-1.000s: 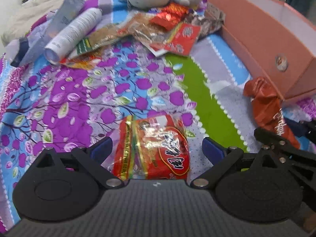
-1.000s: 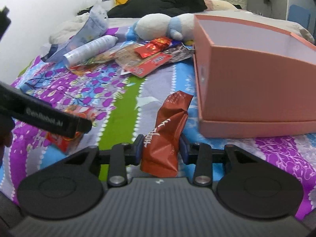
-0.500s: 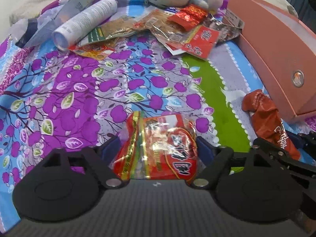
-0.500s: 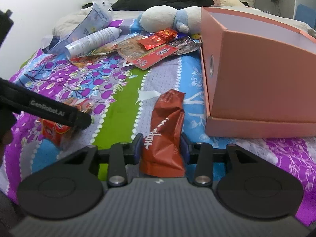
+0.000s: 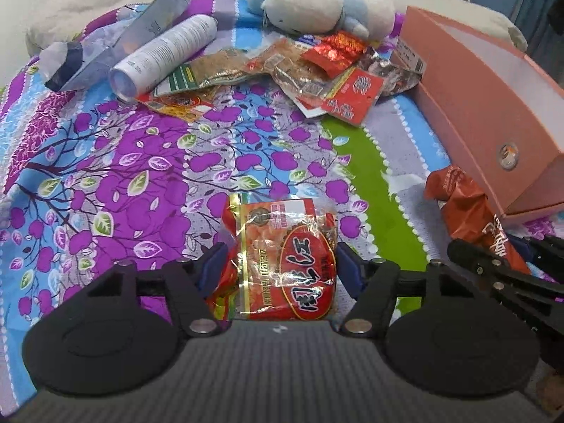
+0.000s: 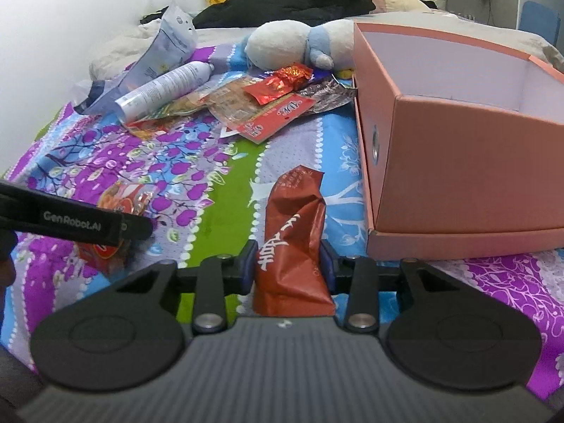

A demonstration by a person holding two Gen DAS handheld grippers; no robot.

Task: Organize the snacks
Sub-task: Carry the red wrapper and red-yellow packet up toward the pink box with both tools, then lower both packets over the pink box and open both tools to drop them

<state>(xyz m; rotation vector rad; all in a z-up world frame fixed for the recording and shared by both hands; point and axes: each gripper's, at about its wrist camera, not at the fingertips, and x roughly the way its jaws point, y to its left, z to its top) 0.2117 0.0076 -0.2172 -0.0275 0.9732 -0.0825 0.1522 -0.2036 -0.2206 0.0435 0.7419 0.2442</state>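
Red-and-clear plastic: the red snack pouch (image 5: 282,264) sits between the blue pads of the left gripper (image 5: 280,264), jaws closing on it, pads at or just against its two side edges, film a bit crumpled on the left. Whether the bite is firm yet is hard to tell. Pouch looks at or just off the floral bedsheet (image 5: 141,176).

Right gripper (image 6: 288,264) is clenched on a rust-red snack sachet (image 6: 292,232), pads pressed to both sides, top end free and creased, bottom near the sheet.

Doing the step well, my read: finish the left squeeze before lifting, keep the pads centred on the pouch so it doesn't swing or slip out. Slick film, so go slow. Then carry both to the open pink cardboard box (image 6: 458,162), which is just right of the sachet. Clear the near wall, drop inside, don't nudge the box.

Farther back: heap of loose snack packets (image 5: 317,70), white spray can (image 5: 165,56) lying on its side, plush toy (image 5: 317,7) behind.

Writing: large white Chinese characters on the pouch's red oval and down the sachet, not legible enough to transcribe. "GenRobot.AI" on the left gripper's arm in the right wrist view.
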